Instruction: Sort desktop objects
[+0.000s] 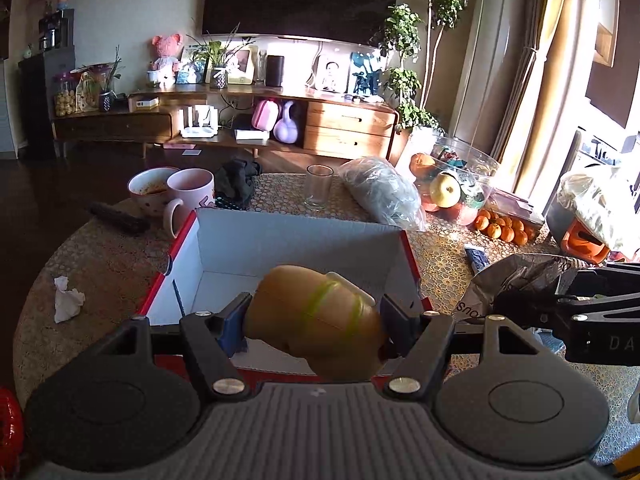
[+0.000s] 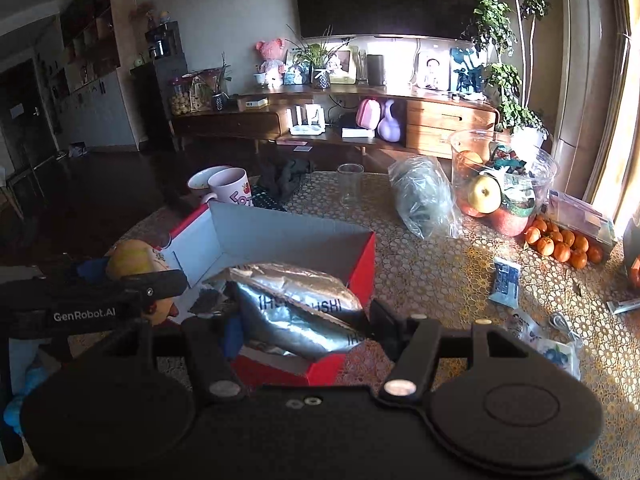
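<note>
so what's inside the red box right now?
The red box shows bare white walls and floor in the left wrist view. The yellow toy in the left tool and the silver bag in the right tool hide its near part.

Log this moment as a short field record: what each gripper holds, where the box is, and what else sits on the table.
left gripper: shut on a tan toy with yellow-green bands, over the box's near edge
right gripper: shut on a silver foil bag, over the box's near corner
box: red outside, white inside, open top, on the patterned table
behind box: pink mug, bowl, empty glass
to the right: clear fruit bowl, tangerines
left of box: crumpled tissue
</note>
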`<action>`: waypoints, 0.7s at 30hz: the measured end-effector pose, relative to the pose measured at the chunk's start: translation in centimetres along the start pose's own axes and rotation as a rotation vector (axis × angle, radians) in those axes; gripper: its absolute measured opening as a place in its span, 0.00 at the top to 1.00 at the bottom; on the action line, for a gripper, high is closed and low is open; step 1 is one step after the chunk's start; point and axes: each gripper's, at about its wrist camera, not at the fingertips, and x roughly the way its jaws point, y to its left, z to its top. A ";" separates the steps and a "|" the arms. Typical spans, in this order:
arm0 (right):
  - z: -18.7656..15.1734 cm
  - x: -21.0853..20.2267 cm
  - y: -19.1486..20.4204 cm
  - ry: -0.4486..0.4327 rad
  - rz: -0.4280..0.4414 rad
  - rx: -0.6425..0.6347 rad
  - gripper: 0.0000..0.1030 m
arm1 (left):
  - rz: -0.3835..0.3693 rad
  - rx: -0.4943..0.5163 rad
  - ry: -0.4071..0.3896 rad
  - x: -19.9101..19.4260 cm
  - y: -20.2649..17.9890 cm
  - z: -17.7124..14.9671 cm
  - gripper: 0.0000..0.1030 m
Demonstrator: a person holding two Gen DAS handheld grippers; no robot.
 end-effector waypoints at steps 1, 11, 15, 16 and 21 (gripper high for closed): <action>0.2 0.4 0.2 0.000 0.000 -0.007 0.38 | 0.004 -0.002 0.003 0.2 0.3 0.1 0.33; 1.2 3.6 1.7 0.018 0.005 -0.054 0.38 | 0.051 -0.023 0.028 2.5 3.1 0.5 0.32; 1.9 4.8 2.3 0.011 0.001 -0.087 0.38 | 0.067 -0.026 0.040 3.7 4.0 0.7 0.33; 2.0 5.0 2.4 0.011 0.002 -0.091 0.38 | 0.071 -0.024 0.043 4.0 4.2 0.7 0.33; 2.4 6.7 3.1 0.022 0.004 -0.113 0.38 | 0.091 -0.011 0.069 5.9 5.0 1.1 0.33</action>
